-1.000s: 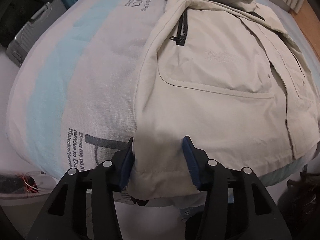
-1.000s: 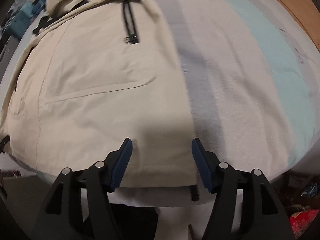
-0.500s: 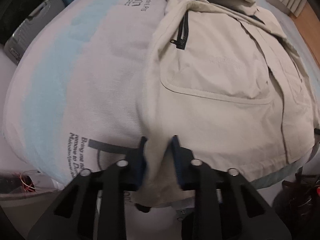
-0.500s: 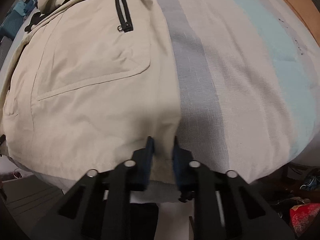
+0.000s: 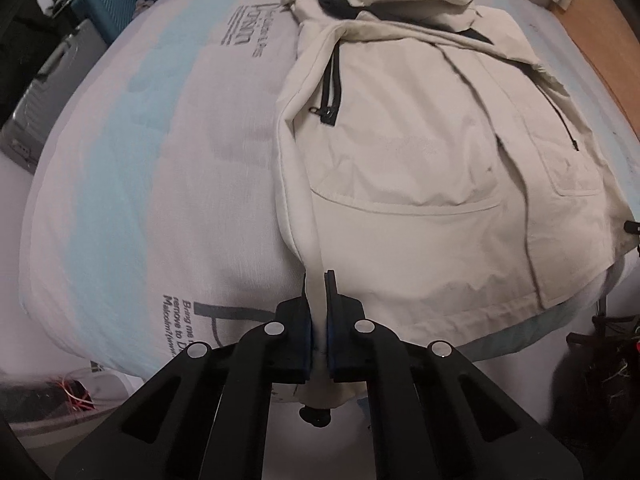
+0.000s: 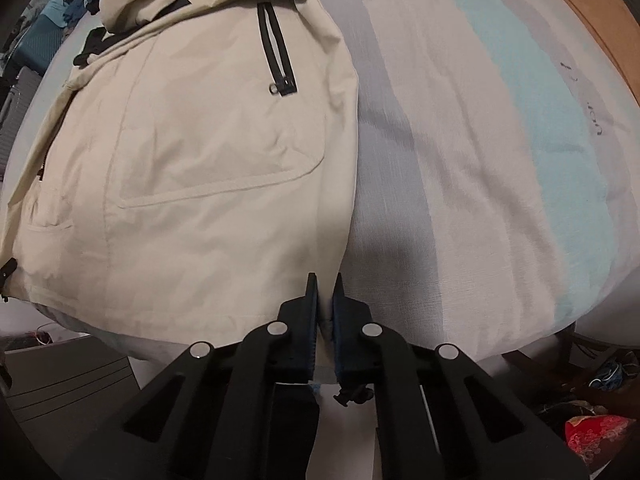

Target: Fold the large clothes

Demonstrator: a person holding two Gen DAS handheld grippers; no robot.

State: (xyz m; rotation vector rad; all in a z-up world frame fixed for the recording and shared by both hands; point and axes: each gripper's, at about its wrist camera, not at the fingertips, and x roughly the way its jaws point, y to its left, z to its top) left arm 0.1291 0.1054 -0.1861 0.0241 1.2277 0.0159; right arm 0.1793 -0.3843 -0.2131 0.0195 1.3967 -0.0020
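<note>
The left gripper is clamped tight on the hem of the beige jacket at one bottom corner; the right gripper pinches the other hem corner the same way. The jacket lies flat, front up, on the mattress, hem at the near edge and hood toward the far edge. Judging by this, the hem-to-collar fold is starting: both corners need lifting together and carrying evenly toward the hood.

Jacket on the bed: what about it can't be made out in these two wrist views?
- Sleeves: neither view shows them on the jacket.
- Hem corners: the left gripper and right gripper hold them between shut jaws, covering them.
- Hem cord toggle: dark and blurred.
- Far hem corner: cut off by the right view's edge.
</note>
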